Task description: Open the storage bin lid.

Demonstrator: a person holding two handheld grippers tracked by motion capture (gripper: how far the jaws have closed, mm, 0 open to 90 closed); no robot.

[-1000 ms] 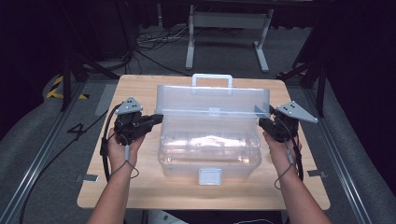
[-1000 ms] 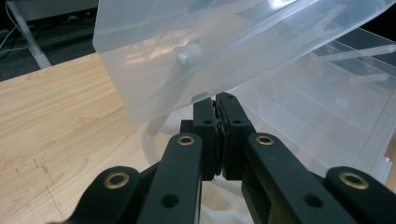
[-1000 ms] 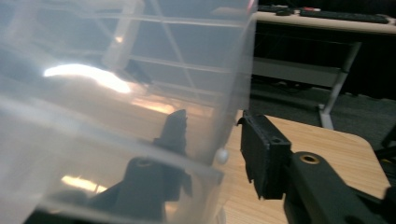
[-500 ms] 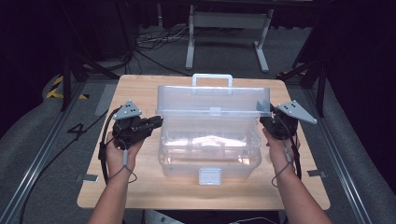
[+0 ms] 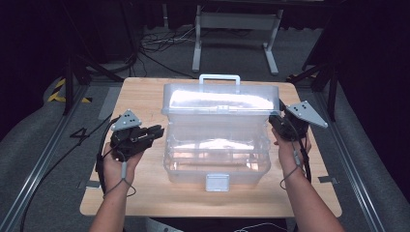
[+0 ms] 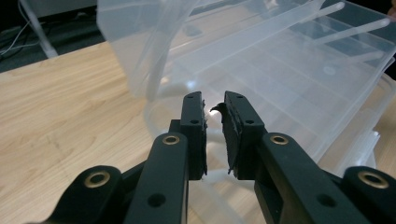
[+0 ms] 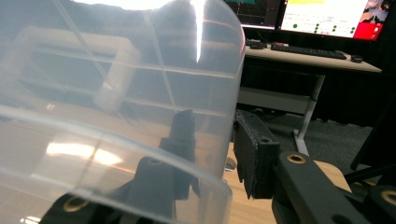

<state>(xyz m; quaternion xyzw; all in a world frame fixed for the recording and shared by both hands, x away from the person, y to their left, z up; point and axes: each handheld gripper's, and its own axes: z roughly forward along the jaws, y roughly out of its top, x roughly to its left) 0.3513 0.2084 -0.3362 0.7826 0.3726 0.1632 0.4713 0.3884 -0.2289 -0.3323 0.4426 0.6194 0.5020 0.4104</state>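
At table sides — right tool pinching lid, left tool slightly spread.

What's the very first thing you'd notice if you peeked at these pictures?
A big see-through plastic box sits in the middle of the wooden table, its lid lifted up, with a white handle on top. The right gripper has one jaw on each side of the lid's edge. The left gripper hovers beside the box; its jaws have just been opening, with nothing between them.
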